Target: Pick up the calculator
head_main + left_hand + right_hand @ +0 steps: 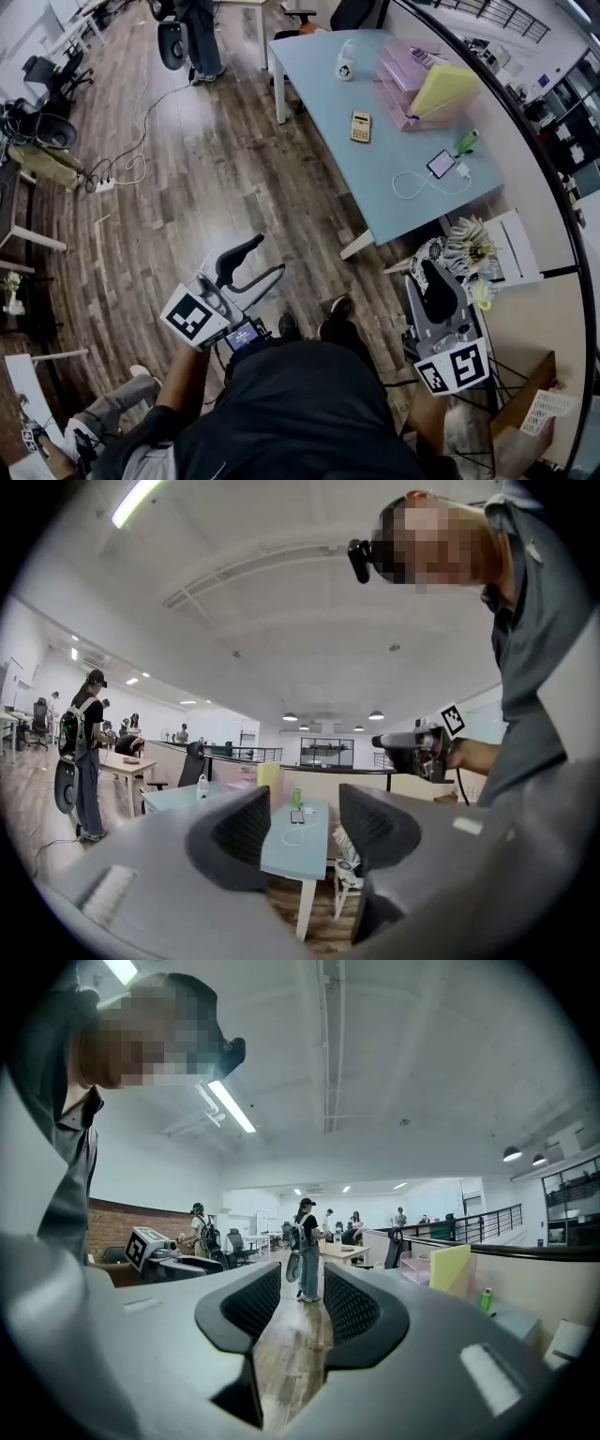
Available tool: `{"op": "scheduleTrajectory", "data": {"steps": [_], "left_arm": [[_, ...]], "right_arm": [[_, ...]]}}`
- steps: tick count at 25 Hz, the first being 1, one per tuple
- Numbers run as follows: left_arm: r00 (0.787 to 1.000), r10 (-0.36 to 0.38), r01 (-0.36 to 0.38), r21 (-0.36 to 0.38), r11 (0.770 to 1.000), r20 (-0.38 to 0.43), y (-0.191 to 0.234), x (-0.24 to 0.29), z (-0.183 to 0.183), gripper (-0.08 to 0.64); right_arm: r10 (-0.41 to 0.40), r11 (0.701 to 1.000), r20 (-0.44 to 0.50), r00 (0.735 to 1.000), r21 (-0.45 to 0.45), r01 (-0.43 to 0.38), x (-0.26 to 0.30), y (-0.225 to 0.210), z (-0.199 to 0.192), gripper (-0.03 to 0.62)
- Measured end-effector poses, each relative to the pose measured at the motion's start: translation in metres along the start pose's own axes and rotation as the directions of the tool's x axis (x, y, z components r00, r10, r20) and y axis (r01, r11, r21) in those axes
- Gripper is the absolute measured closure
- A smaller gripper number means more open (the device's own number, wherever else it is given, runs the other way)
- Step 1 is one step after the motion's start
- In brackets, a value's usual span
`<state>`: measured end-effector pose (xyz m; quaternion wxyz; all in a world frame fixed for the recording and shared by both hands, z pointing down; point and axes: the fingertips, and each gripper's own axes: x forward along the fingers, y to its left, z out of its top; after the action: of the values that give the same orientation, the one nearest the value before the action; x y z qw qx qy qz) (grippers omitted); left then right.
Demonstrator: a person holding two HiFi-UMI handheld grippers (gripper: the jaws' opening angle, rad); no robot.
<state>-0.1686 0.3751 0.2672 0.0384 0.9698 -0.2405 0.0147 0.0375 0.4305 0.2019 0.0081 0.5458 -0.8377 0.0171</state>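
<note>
While the calculator (361,127) lies on the pale blue table (319,66) at upper centre of the head view, long axis running up the frame, the left gripper (271,255) at lower left and the right gripper (433,279) at lower right both sit well below it, neither clearly nearer. Left gripper view: jaws moderately apart, empty, the table's end framed between them, calculator not discernible. Right gripper view: jaws narrowly apart, empty, aimed along the floor (291,1354); calculator out of frame.

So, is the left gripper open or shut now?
Open: the left gripper has its jaws apart in its own view, nothing between them; only the far table shows through.
</note>
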Motion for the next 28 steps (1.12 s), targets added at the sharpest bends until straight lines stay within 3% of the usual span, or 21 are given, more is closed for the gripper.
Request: {"op": "scheduleTrajectory", "data": {"steps": [5,9,16,20,28], "left_arm": [[0.997,0.079,-0.079,-0.015,0.997,-0.008,0.005,0.010,0.002,0.287],[0.991,0.132,-0.132,0.023,0.991,0.006,0.020,0.027,0.002,0.287],[0.984,0.178,-0.178,-0.007,0.984,-0.030,0.017,0.079,0.003,0.287],[0.974,0.225,-0.224,0.036,0.974,-0.015,0.023,0.096,0.007,0.287],[0.961,0.270,-0.266,0.066,0.962,-0.060,0.022,0.144,0.007,0.287]], "right_arm": [[0.074,0.997,-0.004,0.997,0.006,-0.074,0.020,-0.023,0.000,0.468],[0.124,0.992,0.007,0.992,0.003,-0.124,0.040,-0.045,0.005,0.466],[0.193,0.981,-0.003,0.981,0.022,-0.193,0.062,-0.093,-0.001,0.466],[0.228,0.973,0.003,0.974,0.040,-0.228,0.072,-0.119,-0.006,0.466],[0.277,0.958,0.019,0.961,0.073,-0.277,0.089,-0.174,-0.018,0.466]]}}
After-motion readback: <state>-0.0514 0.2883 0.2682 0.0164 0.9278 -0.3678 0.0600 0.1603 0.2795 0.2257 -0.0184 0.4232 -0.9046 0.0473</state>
